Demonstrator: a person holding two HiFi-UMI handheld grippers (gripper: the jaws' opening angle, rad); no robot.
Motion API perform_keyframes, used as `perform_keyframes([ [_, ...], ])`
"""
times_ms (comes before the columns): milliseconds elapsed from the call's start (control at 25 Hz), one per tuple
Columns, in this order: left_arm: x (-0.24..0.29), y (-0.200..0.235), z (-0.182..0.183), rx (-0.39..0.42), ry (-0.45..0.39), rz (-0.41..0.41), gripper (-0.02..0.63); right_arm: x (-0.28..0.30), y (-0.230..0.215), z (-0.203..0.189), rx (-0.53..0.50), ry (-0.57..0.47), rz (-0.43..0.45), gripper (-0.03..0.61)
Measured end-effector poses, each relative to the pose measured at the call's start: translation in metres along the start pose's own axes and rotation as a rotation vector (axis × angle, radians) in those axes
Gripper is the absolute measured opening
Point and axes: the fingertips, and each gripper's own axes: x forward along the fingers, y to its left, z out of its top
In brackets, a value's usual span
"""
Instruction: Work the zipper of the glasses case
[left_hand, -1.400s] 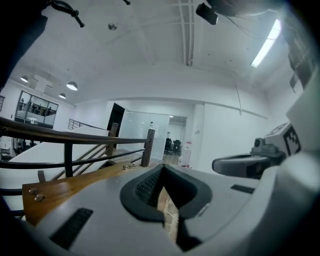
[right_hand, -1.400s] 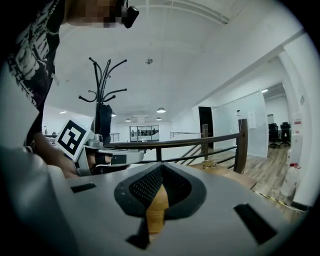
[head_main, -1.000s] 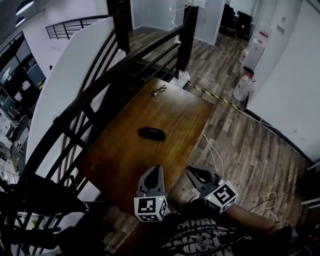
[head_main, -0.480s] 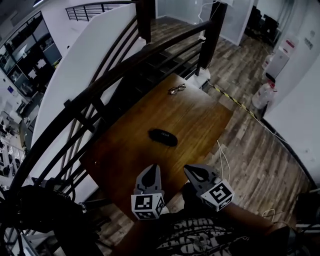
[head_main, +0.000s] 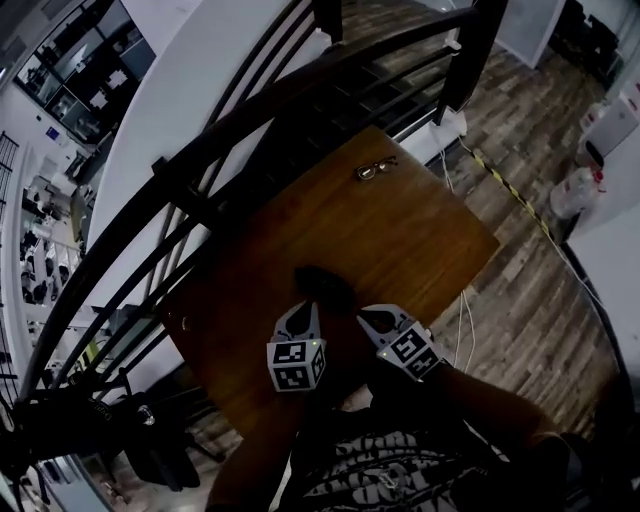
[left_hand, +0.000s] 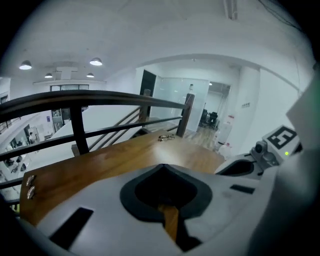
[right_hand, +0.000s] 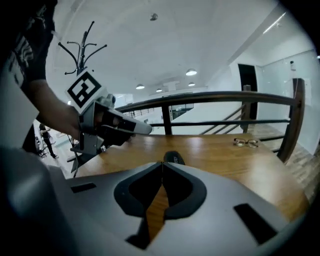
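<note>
The black glasses case (head_main: 318, 283) lies closed on the brown wooden table (head_main: 400, 240), near its front half. My left gripper (head_main: 303, 309) hovers just short of the case's left end, its jaws shut and empty. My right gripper (head_main: 364, 316) is beside it, just right of the case, also shut and empty. In the right gripper view the case (right_hand: 172, 157) peeks out right behind the closed jaw tips (right_hand: 162, 164), with the left gripper (right_hand: 112, 122) at the left. In the left gripper view the shut jaws (left_hand: 162, 166) hide the case.
A pair of spectacles (head_main: 375, 169) lies at the table's far edge, also seen as spectacles (left_hand: 166, 137) and spectacles (right_hand: 245, 142). A dark stair railing (head_main: 200, 190) runs along the table's left and far sides. White cables (head_main: 462, 320) trail on the wooden floor at the right.
Both grippers have moved forward over the table, from its near edge up to the glasses case. The head view has swung, so the table sits lower and closer. Jaws stayed shut.
</note>
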Motion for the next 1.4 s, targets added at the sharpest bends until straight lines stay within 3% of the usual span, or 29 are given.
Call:
perform_keyframes([
  [200,0.076,0.010,-0.011,0.082,0.171,0.045,0.006,0.038,-0.020,-0.075,-0.081,0.303,0.108,0.000],
  [320,0.126,0.008,-0.028,0.126,0.256,0.071,0.006,0.048,-0.038,-0.101,-0.091,0.390,0.163,0.002],
  [400,0.148,0.005,-0.038,0.152,0.291,0.054,0.006,0.059,-0.044,-0.107,-0.069,0.424,0.183,0.065],
  [640,0.161,0.004,-0.041,0.213,0.229,0.031,0.006,0.081,-0.049,-0.100,0.055,0.461,0.129,0.081],
  [720,0.163,0.006,-0.038,0.214,0.210,0.022,0.006,0.082,-0.051,-0.098,0.044,0.461,0.136,0.068],
  [760,0.164,0.007,-0.038,0.222,0.212,0.015,0.006,0.082,-0.051,-0.099,0.030,0.465,0.155,0.015],
  [840,0.164,0.007,-0.040,0.253,0.239,-0.006,0.006,0.080,-0.052,-0.101,-0.004,0.488,0.191,0.005],
  [960,0.162,0.006,-0.042,0.280,0.277,-0.038,0.006,0.076,-0.060,-0.103,-0.134,0.540,0.221,0.000],
  [1160,0.152,0.007,-0.046,0.260,0.281,-0.080,0.006,0.077,-0.064,-0.107,-0.461,0.626,0.321,0.000],
  [1400,0.151,0.006,-0.044,0.251,0.270,-0.091,0.006,0.105,-0.095,-0.088,-0.787,0.643,0.415,0.000],
])
